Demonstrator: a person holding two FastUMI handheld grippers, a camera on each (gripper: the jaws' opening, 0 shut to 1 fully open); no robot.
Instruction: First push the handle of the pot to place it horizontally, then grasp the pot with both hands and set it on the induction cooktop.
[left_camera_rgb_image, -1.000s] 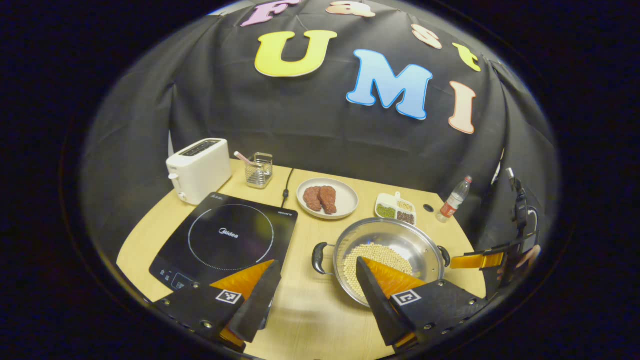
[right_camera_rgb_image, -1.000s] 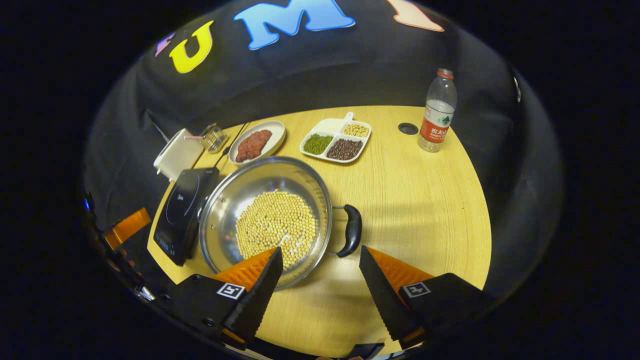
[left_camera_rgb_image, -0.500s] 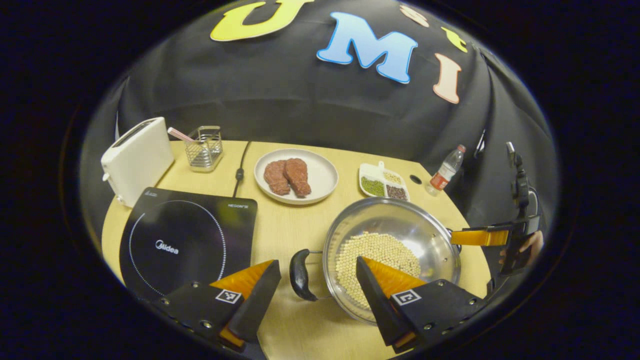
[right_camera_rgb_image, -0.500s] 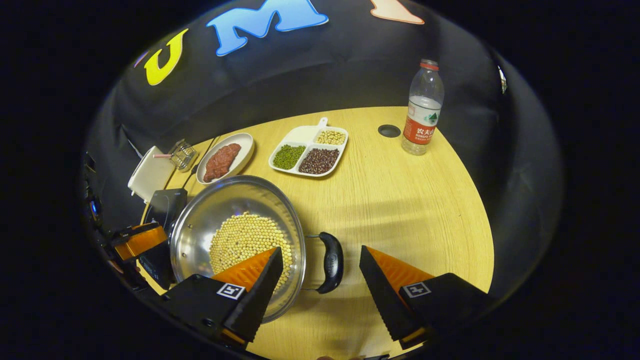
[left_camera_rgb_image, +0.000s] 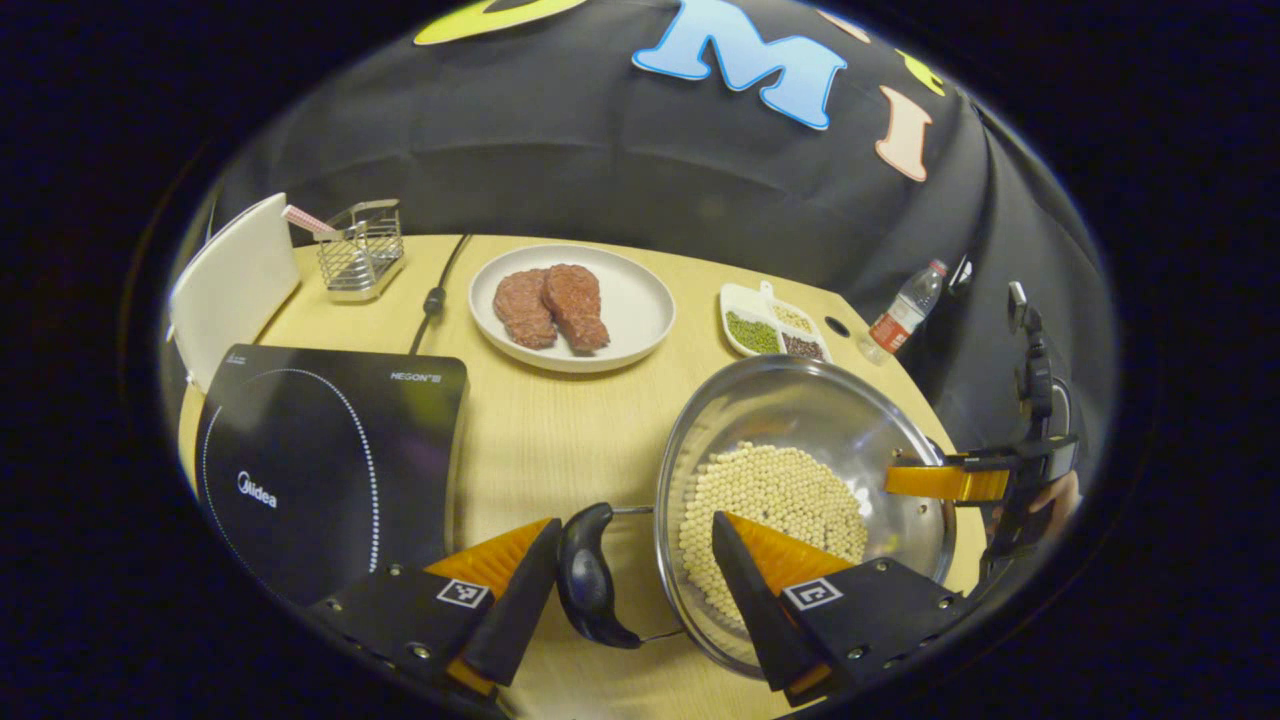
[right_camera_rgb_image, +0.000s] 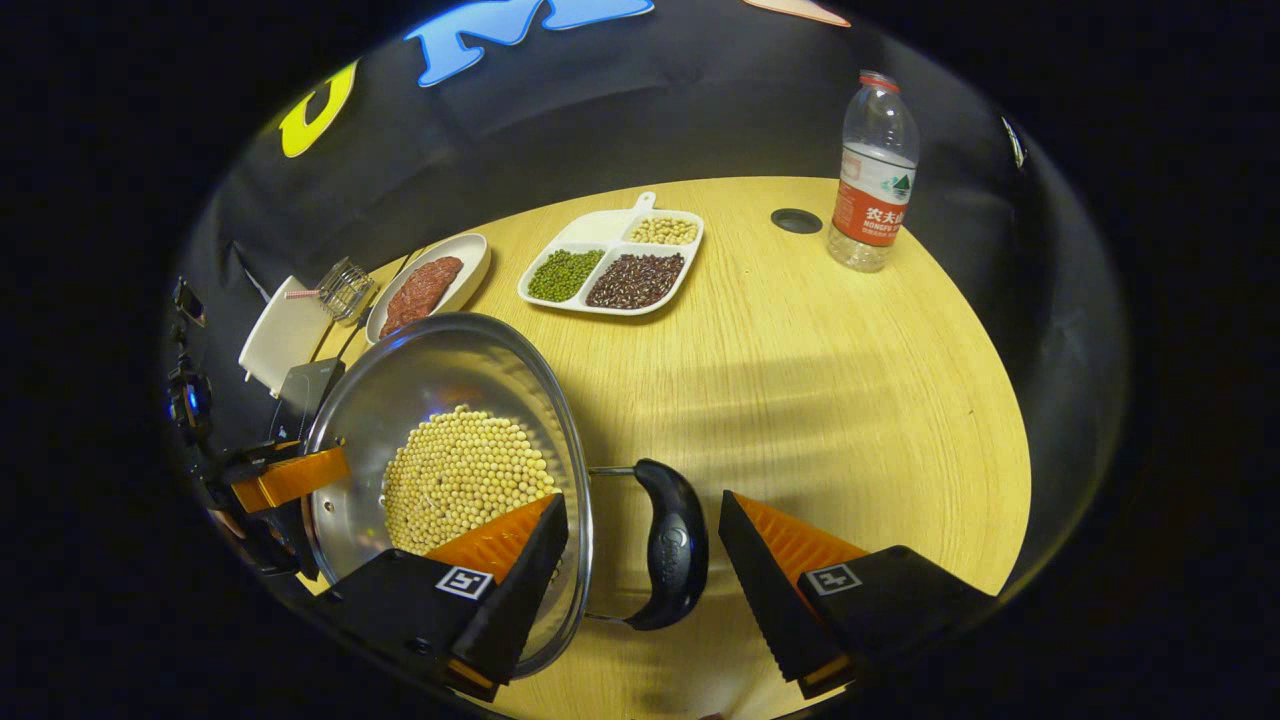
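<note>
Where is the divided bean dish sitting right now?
In the right gripper view, the bean dish sits at the table's far side, between the meat plate and the water bottle.

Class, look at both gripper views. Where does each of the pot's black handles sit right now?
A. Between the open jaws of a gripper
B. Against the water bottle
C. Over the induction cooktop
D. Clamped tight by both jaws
A: the left handle lies in the gap of the left gripper, the right handle in that of the right gripper, jaws apart.
</note>
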